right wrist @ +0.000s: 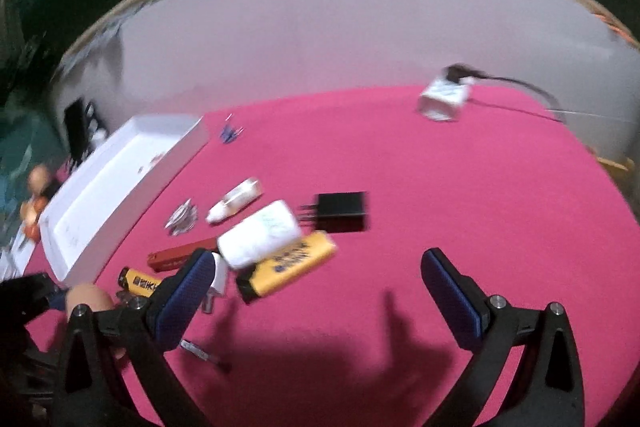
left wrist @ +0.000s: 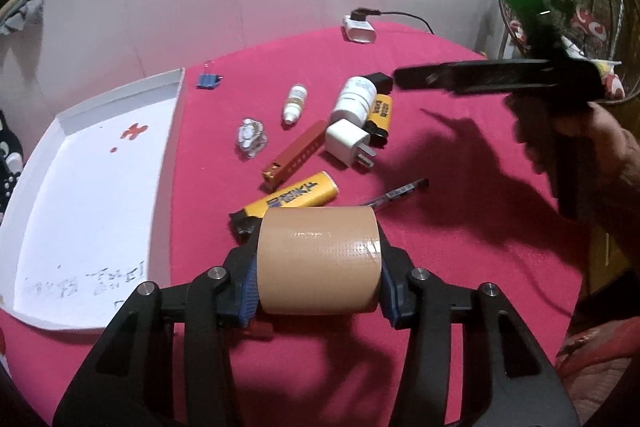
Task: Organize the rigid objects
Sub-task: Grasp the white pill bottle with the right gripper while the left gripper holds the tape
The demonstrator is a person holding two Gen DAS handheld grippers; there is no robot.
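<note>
My left gripper (left wrist: 318, 263) is shut on a tan roll of tape (left wrist: 318, 261), held above the pink table. On the table ahead lie a yellow lighter (left wrist: 292, 197), a red box (left wrist: 296, 155), a white plug adapter (left wrist: 348, 141), a white pill bottle (left wrist: 354, 99), a second yellow lighter (left wrist: 380, 115), a dropper bottle (left wrist: 295, 103), a foil blister (left wrist: 250, 137), a blue binder clip (left wrist: 208, 79) and a pen (left wrist: 400, 193). My right gripper (right wrist: 316, 279) is open and empty above the table, right of the pile (right wrist: 260, 239); it shows in the left wrist view (left wrist: 404, 77).
A white shallow box (left wrist: 92, 187) lies at the left, its inside bare apart from red marks and writing. A white charger with a black cable (left wrist: 360, 27) sits at the far edge. A black adapter (right wrist: 340, 211) lies by the bottle. A pale wall rises behind the table.
</note>
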